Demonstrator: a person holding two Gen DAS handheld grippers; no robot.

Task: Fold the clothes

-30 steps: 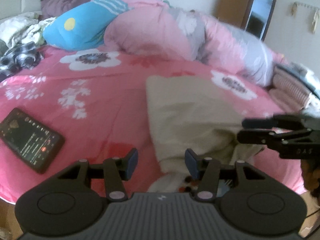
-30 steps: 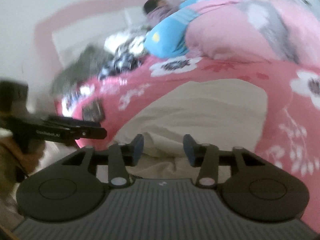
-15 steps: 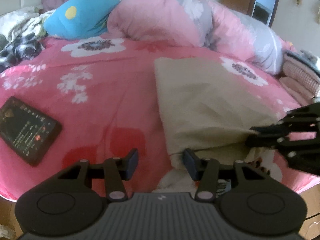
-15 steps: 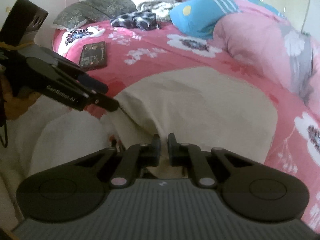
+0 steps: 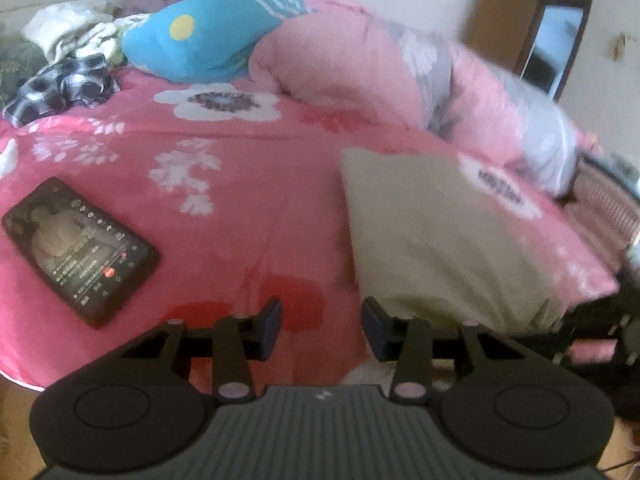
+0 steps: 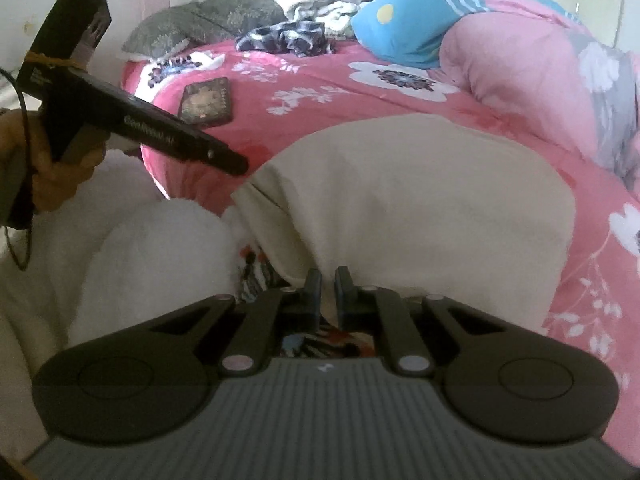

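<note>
1. Lying at the far left of the left wrist view, a smartphone (image 5: 80, 250) with a lit screen rests flat on the pink floral bedspread (image 5: 248, 200), well apart from the garment.
2. Behind it, a dark plaid cloth (image 5: 60, 84) sits crumpled near the head of the bed, beside a blue pillow with a yellow dot (image 5: 208, 38) and a rolled pink and grey duvet (image 5: 360, 64).
3. The left gripper (image 5: 322, 330) has its jaws apart, though they have just been closing; only bedspread shows between them. Its right pad (image 5: 374, 334) sits just beside the near left corner of the beige folded garment (image 5: 436, 240), and whether it touches the cloth cannot be told.
4. The garment lies flat on the bedspread right of centre, its near edge hanging over the bed's edge.
5. At the far right, a stack of ribbed pink fabric (image 5: 608, 208) sits near the duvet's end.
6. In the right wrist view, a hand (image 6: 52, 176) holds the left gripper's handle at the left, its tip close to the garment's corner.
7. White fluffy fabric (image 6: 156, 256) fills the lower left, crowding the garment's near edge.
8. The right gripper (image 6: 328, 294) is clamped together on the garment's near edge, pale cloth pinched between its pads.
</note>
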